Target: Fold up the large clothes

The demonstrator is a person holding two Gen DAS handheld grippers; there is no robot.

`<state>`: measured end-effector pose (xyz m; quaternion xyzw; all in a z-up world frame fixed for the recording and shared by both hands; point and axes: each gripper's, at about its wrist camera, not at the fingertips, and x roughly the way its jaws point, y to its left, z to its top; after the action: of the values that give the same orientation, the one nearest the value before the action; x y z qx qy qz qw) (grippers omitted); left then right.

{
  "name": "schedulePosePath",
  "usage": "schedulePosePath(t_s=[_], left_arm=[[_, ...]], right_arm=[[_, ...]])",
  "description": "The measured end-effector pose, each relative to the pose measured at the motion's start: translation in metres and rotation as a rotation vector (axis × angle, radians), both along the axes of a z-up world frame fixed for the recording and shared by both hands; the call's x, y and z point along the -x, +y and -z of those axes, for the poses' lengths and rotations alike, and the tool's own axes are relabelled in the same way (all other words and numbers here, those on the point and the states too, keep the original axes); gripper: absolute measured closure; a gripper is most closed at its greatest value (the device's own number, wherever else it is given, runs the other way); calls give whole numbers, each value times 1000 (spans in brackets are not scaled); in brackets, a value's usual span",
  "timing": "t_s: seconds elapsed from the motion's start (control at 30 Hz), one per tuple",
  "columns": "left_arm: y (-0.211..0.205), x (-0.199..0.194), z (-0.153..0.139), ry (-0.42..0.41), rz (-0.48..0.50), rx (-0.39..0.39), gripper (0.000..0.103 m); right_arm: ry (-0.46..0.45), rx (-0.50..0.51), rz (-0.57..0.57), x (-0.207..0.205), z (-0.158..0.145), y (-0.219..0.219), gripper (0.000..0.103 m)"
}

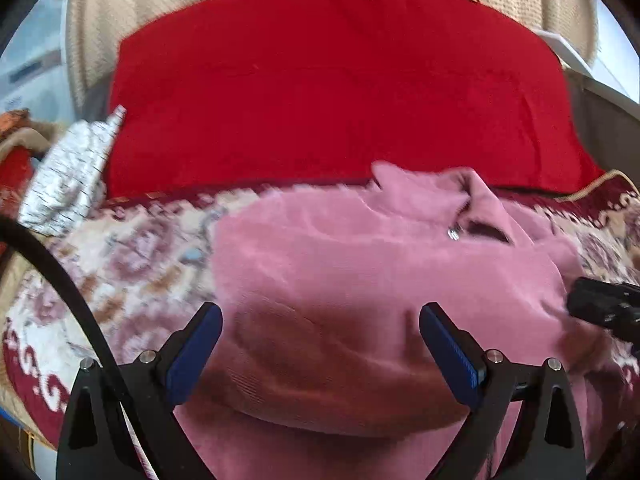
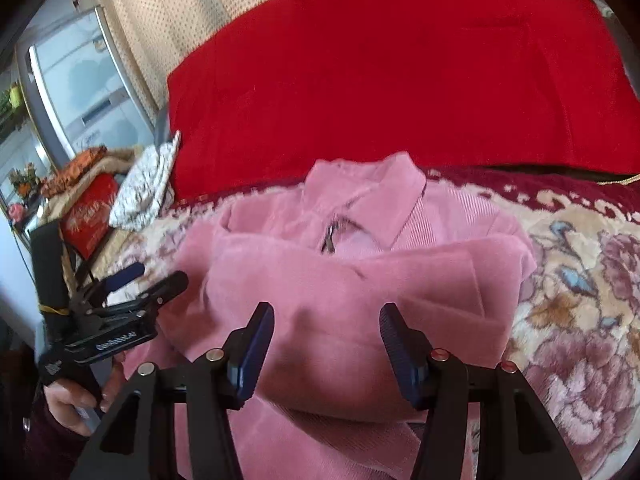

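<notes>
One pink garment (image 1: 360, 264) (image 2: 360, 280), corduroy-like, folded into a bundle, lying on floral cover (image 1: 132, 264) (image 2: 572, 304). Collar (image 2: 368, 196) at far end, pointing toward red cushion (image 1: 332, 92) (image 2: 400, 76); zip pull (image 1: 453, 233) (image 2: 329, 240) just below collar. Long axis running near-to-far, from both grippers toward cushion. One folded layer across front, edge crossing side to side.

Around: one red cushion directly behind collar, nearly touching it; cream curtain (image 1: 104, 12) (image 2: 160, 12) behind that. One white patterned cloth (image 1: 72, 172) (image 2: 148, 188) at cushion's left end, apart from garment. Red and orange items (image 2: 88, 216) further left, details unclear. Window (image 2: 80, 76) far left.

Two grippers. Left gripper (image 1: 320, 344) (image 2: 156, 280) above near edge of garment, fingers spread wide, nothing between them; contact with fabric unclear. Right gripper (image 2: 327, 344) (image 1: 600, 308) likewise spread wide over garment, nothing clamped. Black cable (image 1: 60, 280) at left in left wrist view. Hand (image 2: 76, 396) holding left gripper's handle, seen from right wrist view.
</notes>
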<state>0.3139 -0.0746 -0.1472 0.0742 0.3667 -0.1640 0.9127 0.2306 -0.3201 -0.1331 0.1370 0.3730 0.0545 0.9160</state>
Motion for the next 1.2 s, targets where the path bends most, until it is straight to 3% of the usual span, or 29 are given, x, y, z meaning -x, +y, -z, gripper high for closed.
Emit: schedulePosePath(t_s=[0.13,0.27,0.5,0.63,0.73,0.83,0.97,1.2], left_arm=[[-8,-15,35,182,48,-38,4],[-10,-16,37,176,52,-39,2],[-5,-2,27,118,36,-47,2],[5,10,13,65,26,-35,2],[14,10,14,84,13,-24,2],[13,-1,33,159,10,-63,2],[7,3,32,117,26,-106,2],[16,8,21,88,12,-84,2]], right_arm=[[73,40,-14,-7,19,3,44],[66,73,-22,-8,20,6,42],[57,19,-13,0,17,-4,41],[8,-23,22,13,6,-13,41],[-7,-21,36,19,3,-14,41],[70,-4,40,12,18,-12,41],[72,49,33,11,20,-6,41],[43,30,53,21,15,-7,41]])
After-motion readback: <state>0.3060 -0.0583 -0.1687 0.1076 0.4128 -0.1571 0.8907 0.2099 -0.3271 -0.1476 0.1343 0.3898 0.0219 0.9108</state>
